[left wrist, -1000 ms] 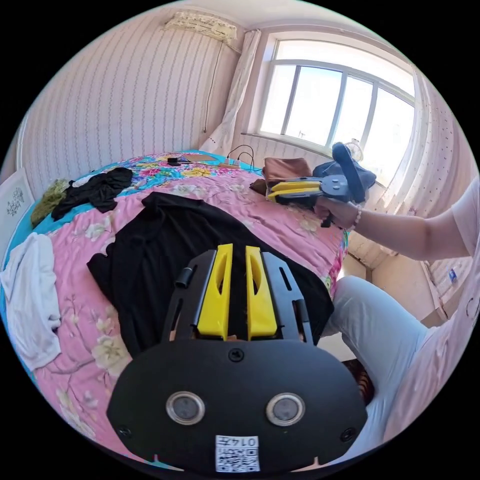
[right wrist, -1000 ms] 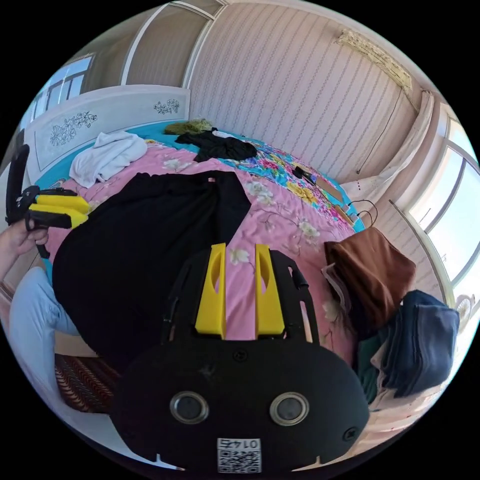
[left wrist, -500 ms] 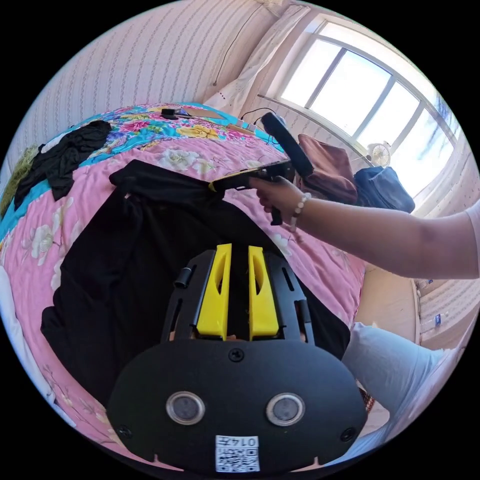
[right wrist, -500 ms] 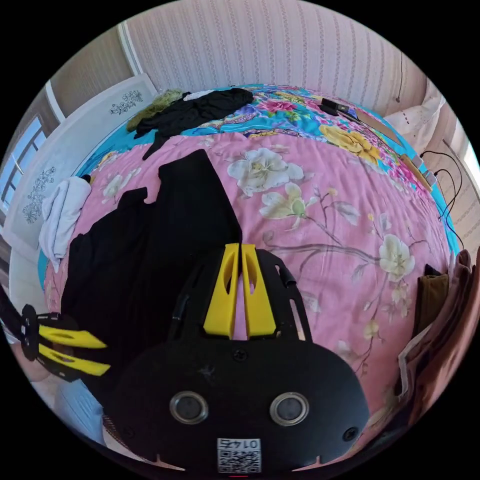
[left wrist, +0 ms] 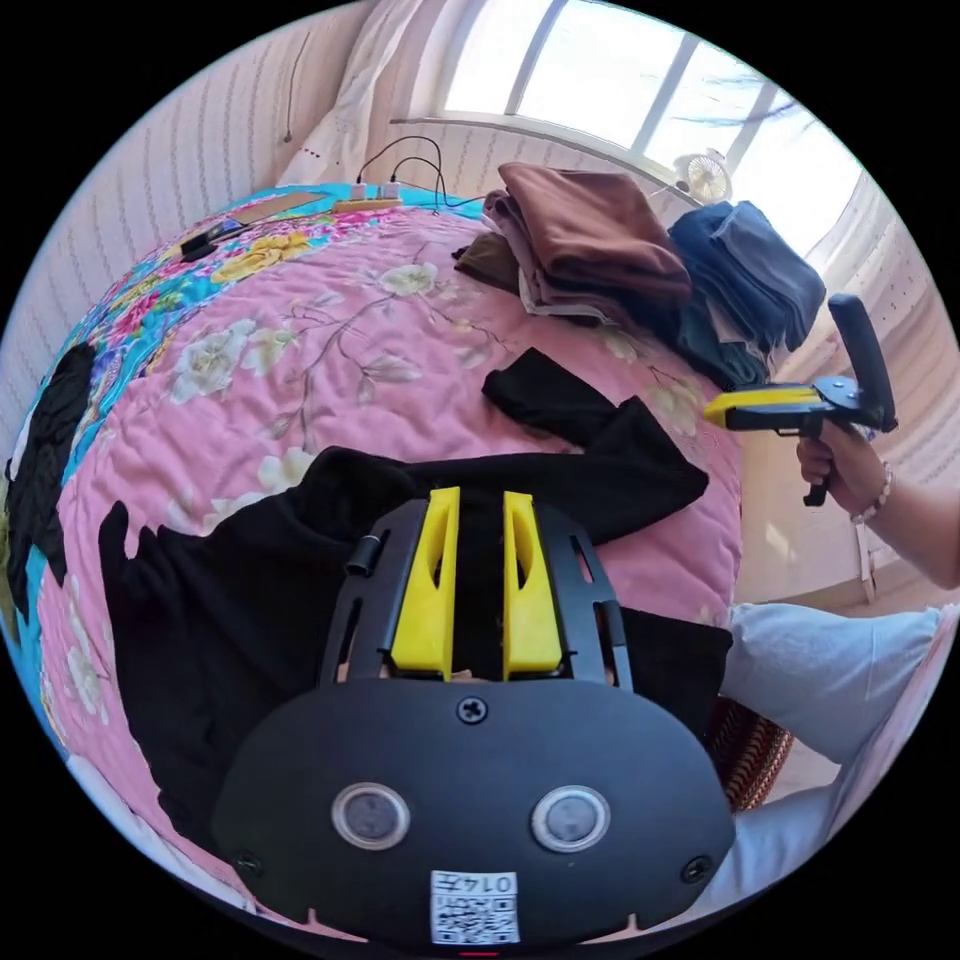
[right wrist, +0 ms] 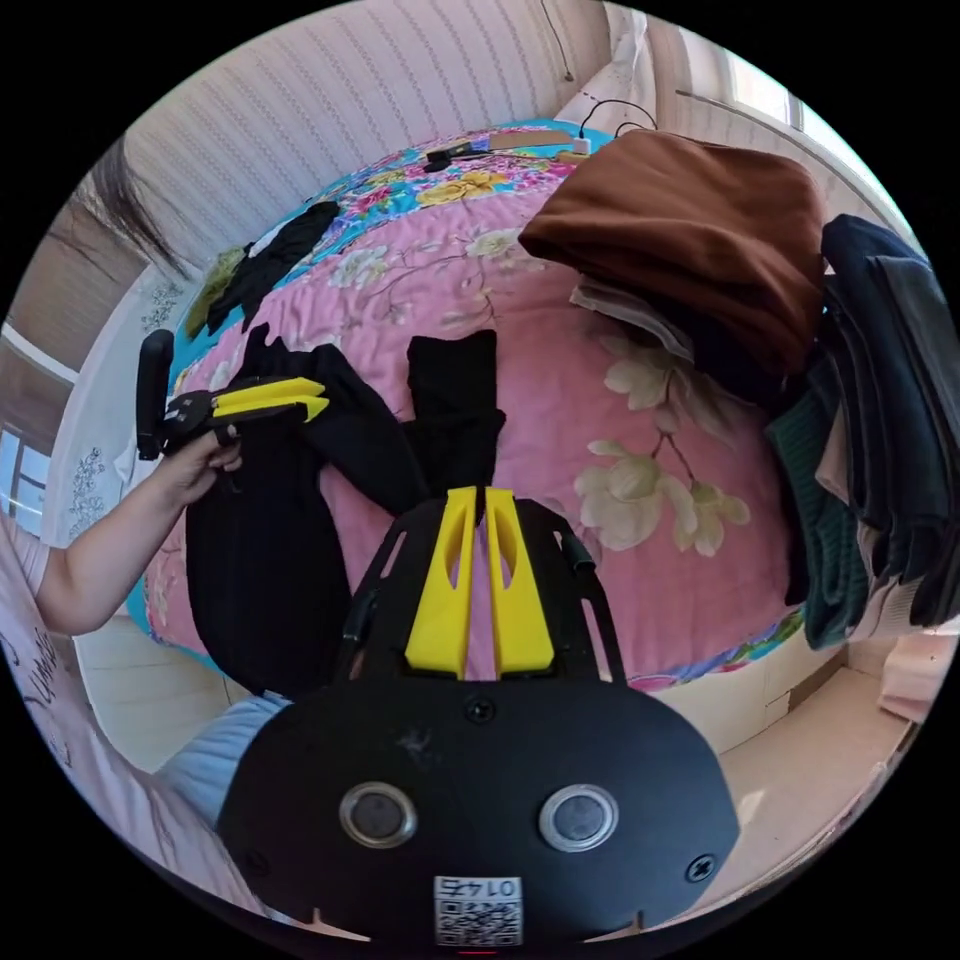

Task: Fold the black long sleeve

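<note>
The black long sleeve [left wrist: 300,590] lies spread on the pink floral bed [left wrist: 330,340], one sleeve [right wrist: 452,400] flung outward. Our left tongs [left wrist: 477,500] hover open above it; our right tongs [right wrist: 478,500], nearly closed, grip nothing. We should flatten that sleeve before folding.

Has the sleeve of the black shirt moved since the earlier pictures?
Yes. The sleeve of the black shirt now lies stretched out toward the pile of folded clothes; before, it lay along the body.

Sunlit window [left wrist: 620,80] (striped wallpaper [right wrist: 330,110]) behind a floral bed [left wrist: 330,340].
</note>
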The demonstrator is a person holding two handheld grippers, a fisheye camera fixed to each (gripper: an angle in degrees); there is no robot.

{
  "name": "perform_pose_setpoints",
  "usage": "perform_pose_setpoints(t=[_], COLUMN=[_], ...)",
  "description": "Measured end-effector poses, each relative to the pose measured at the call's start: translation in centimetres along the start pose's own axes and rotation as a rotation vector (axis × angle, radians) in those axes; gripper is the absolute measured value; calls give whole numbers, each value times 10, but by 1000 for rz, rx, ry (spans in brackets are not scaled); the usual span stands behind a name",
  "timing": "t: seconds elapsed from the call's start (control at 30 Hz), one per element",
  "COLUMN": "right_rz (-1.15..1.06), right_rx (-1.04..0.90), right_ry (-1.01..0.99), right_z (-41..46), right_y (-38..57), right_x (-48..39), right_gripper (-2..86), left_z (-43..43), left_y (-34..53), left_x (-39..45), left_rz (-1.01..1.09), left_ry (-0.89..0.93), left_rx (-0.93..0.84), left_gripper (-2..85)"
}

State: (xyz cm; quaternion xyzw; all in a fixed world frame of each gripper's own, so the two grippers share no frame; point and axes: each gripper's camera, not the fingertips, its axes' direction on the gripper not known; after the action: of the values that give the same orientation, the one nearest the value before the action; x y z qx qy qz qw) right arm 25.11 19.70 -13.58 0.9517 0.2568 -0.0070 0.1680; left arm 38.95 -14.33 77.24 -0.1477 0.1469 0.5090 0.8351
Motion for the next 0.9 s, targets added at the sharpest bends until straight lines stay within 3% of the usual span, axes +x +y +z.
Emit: perform_pose_setpoints(t=[0.2,0.37,0.53,0.63,0.9], right_rz=[44,-11,185,327,390], right_rx=[141,-27,138,93,49], right_ry=[-69,-279,-173,-58,4], right_z=[31,81,-15,-49,-43], right_y=[-53,-84,-10,40,94], right_x=[59,80,149,190,257], right_gripper=[69,8,1,3,16], left_z=[59,65,38,49,69], left_y=[-11,-16,-17,-17,-16], left_x=[-3,-13,-10,-12,16], left_rz=[-2,-76,-42,-49,-71], left_ry=[-19,21,-24,-27,-117], left_rx=[-58,-22,124,110,100], left_gripper=[46,-6,-9,-9,9])
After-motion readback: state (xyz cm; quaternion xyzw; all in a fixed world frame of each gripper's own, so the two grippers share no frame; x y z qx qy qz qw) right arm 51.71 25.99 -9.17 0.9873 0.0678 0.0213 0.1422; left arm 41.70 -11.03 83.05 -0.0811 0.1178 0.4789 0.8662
